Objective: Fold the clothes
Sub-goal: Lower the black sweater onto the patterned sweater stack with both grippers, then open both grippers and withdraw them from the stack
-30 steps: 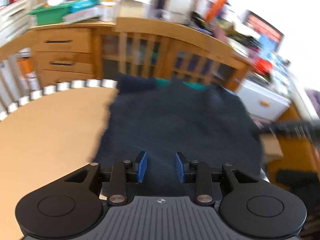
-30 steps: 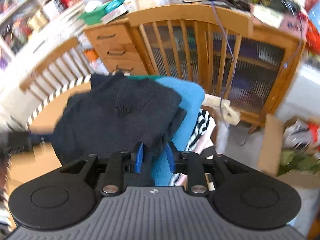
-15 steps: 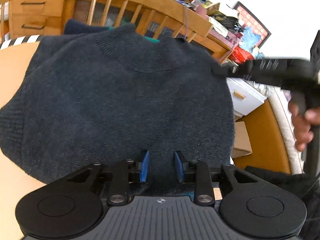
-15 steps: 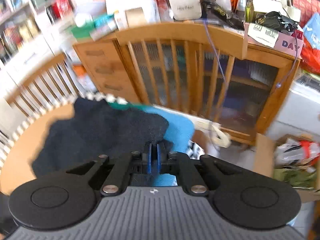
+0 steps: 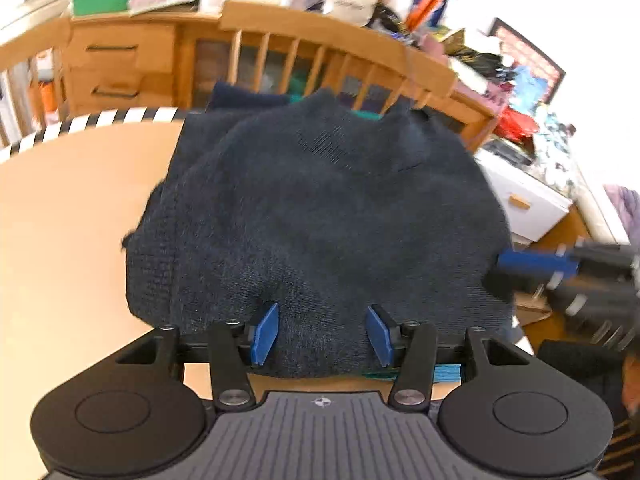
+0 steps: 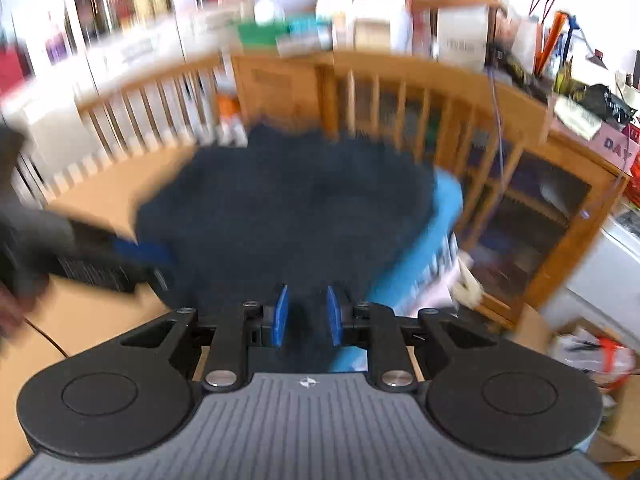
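A dark navy knit sweater lies bunched on the wooden table, its collar towards the far chair. My left gripper is at the sweater's near hem. Its jaws are opening, and the blue pads stand clear of the fabric between them. In the blurred right wrist view the sweater fills the middle. My right gripper is over its near edge with its jaws opening and dark fabric loose in the narrow gap. Each gripper shows in the other's view: the right gripper at the sweater's right side, the left gripper at its left.
A bright blue garment and striped cloth lie under the sweater at the table's right edge. Wooden spindle chair backs and a cluttered drawer cabinet stand behind the table. A white drawer unit is at the right.
Both grippers have widened their jaws and let go of the sweater, which has settled into a rounder heap on the table. The right gripper has swung left and rolled level.
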Available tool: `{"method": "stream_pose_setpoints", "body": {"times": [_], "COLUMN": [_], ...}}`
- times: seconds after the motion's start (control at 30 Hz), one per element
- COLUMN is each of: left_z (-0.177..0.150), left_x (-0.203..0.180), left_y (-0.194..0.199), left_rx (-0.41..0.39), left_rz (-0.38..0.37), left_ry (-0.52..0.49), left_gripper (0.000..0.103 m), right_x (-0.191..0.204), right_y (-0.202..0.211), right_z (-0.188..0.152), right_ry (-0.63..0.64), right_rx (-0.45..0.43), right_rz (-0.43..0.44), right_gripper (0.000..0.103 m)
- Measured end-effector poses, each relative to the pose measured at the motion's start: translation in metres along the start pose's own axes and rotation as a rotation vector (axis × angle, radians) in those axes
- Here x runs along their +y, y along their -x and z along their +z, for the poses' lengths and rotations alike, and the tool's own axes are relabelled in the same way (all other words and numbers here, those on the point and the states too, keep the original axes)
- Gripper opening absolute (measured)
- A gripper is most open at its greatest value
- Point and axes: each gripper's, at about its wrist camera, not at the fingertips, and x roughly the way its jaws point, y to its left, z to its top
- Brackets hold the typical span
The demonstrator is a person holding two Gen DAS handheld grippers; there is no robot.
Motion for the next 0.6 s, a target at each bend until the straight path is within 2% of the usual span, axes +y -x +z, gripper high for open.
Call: {"method": "stream_pose_setpoints", "body": {"times": [0.13, 0.3, 0.33, 0.37, 0.4, 0.43, 0.53, 0.6], "left_z": [-0.002, 0.001, 0.001, -0.001, -0.004, -0.007, -0.015, -0.021], "left_x": [-0.001, -0.001, -0.001, -0.003, -0.005, -0.007, -0.011, -0.012], "left_y": [-0.009, 0.004, 0.008, 0.012, 0.016, 0.02, 0.027, 0.03], "left_rx": [0.006, 0.001, 0.002, 0.002, 0.0, -0.001, 0.001, 0.007], "left_rz": [0.008, 0.032, 0.049, 0.071, 0.092, 0.113, 0.151, 0.162], "left_ry": [0.013, 0.036, 0.035, 0.027, 0.014, 0.0, -0.064, -0.114], "left_gripper": [0.052, 0.054, 0.057, 0.067, 0.077, 0.081, 0.088, 0.092], "right_x": [-0.013, -0.013, -0.011, -0.007, -0.002, 0.005, 0.027, 0.04], "right_y": [-0.009, 0.004, 0.008, 0.011, 0.014, 0.018, 0.031, 0.039], "right_z": [-0.01, -0.001, -0.001, -0.001, -0.002, -0.003, -0.009, -0.015], "right_ry": [-0.044, -0.051, -0.06, -0.066, -0.065, -0.054, -0.015, -0.031], "right_rx": [0.021, 0.016, 0.014, 0.014, 0.015, 0.018, 0.014, -0.002], "right_rz": [0.045, 0.072, 0.071, 0.065, 0.063, 0.063, 0.073, 0.021], "right_gripper": [0.024, 0.027, 0.035, 0.041, 0.057, 0.067, 0.075, 0.083]}}
